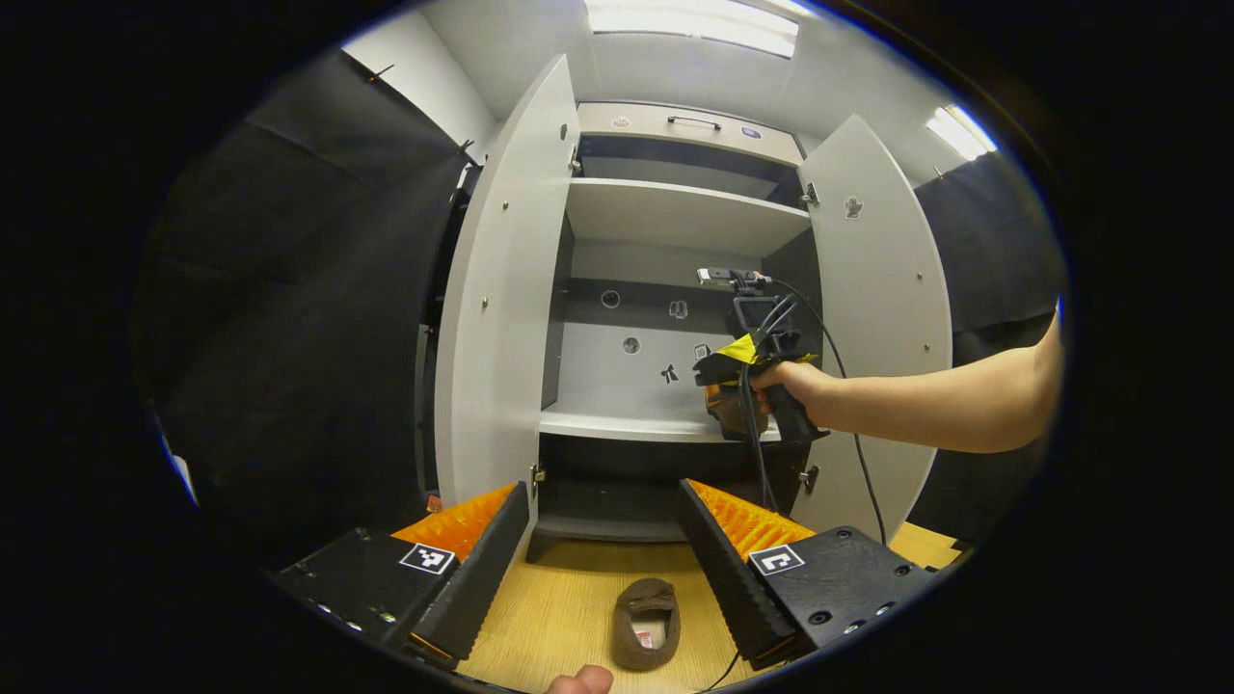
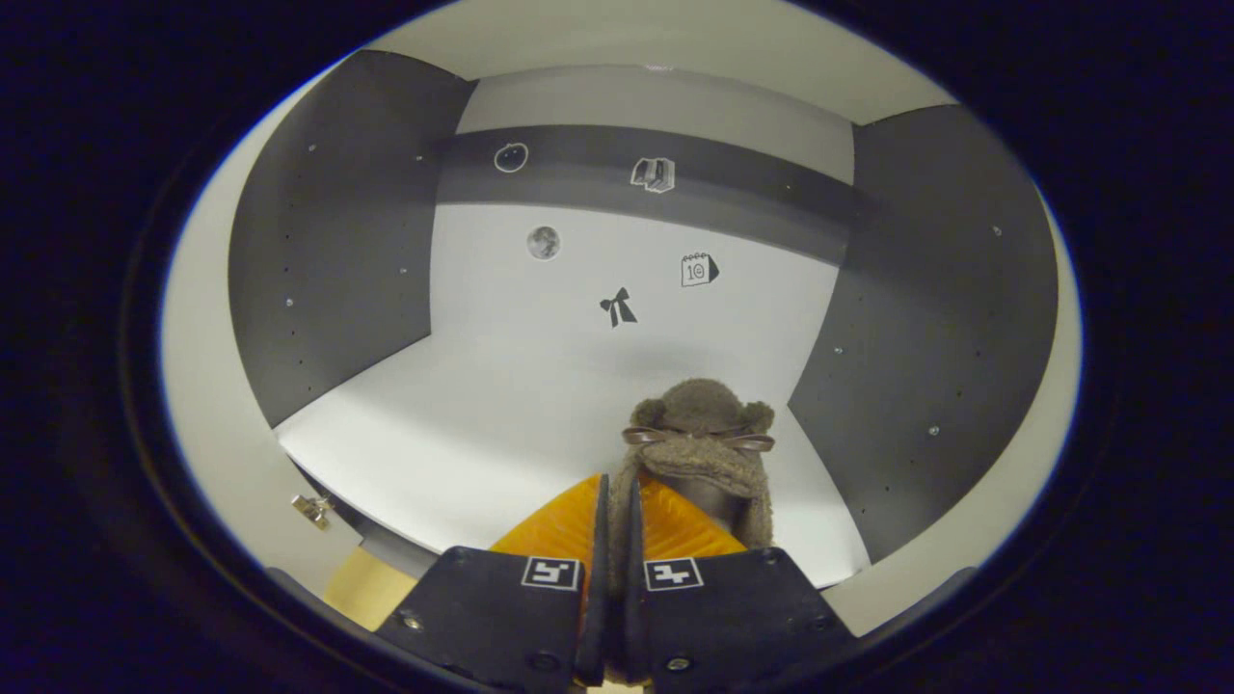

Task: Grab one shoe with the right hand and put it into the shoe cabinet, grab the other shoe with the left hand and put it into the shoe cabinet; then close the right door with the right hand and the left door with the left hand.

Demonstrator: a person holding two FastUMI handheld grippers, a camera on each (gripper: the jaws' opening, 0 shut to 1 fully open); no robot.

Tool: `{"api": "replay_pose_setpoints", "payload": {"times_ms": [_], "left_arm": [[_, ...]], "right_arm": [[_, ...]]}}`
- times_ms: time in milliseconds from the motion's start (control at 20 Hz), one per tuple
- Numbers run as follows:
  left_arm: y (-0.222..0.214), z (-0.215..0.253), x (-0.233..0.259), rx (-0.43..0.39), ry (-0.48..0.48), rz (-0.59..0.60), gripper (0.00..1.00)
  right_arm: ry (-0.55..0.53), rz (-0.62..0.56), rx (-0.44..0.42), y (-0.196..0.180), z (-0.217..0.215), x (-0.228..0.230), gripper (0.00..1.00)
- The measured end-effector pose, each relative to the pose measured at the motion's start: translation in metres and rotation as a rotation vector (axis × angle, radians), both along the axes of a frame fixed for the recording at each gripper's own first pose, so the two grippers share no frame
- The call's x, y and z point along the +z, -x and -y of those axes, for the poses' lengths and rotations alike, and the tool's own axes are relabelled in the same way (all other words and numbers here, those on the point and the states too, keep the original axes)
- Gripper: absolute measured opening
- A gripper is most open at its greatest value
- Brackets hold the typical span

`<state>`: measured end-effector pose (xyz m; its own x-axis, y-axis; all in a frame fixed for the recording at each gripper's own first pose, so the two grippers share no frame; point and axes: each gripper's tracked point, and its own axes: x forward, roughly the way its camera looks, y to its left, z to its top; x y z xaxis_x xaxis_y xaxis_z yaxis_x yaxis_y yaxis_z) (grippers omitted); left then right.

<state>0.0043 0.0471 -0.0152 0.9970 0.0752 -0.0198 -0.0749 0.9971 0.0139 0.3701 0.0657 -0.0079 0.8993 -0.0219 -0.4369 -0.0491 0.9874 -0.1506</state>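
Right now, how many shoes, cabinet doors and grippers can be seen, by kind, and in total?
Shoes: 2, the held shoe and the floor shoe
Cabinet doors: 2, the left door and the right door
Grippers: 2, the left gripper and the right gripper
Total: 6

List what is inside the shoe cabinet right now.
One brown slipper over the middle shelf, pinched by the right gripper. The upper shelf looks bare. The bottom compartment is too dark to judge.

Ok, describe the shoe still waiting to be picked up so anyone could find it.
Find the white cabinet with both doors open. On the wooden floor before it lies a brown slipper, alone. Its twin is at the middle shelf, held by the right gripper.
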Motion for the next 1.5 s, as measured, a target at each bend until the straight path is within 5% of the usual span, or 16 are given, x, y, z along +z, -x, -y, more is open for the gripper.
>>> {"api": "replay_pose_setpoints", "payload": {"times_ms": [300, 950, 1000, 1050, 1100, 1500], "left_arm": [[0.001, 0.001, -0.003, -0.006, 0.019, 0.009, 0.95], [-0.003, 0.005, -0.006, -0.034, 0.045, -0.004, 0.95], [-0.003, 0.008, -0.006, -0.042, 0.046, -0.005, 0.95], [-0.003, 0.011, -0.006, -0.050, 0.046, -0.007, 0.95], [-0.003, 0.014, -0.006, -0.061, 0.045, -0.008, 0.95], [0.000, 0.039, -0.009, -0.127, 0.033, -0.028, 0.95]], "right_arm": [[0.023, -0.008, 0.016, 0.007, 0.000, 0.006, 0.51], [-0.094, 0.261, 0.076, 0.142, 0.013, 0.093, 0.70], [-0.114, 0.272, 0.080, 0.156, 0.014, 0.093, 0.80], [-0.125, 0.284, 0.078, 0.167, 0.018, 0.092, 0.76], [-0.131, 0.300, 0.073, 0.180, 0.022, 0.091, 0.82], [-0.098, 0.445, 0.064, 0.280, 0.033, 0.052, 0.79]]}}
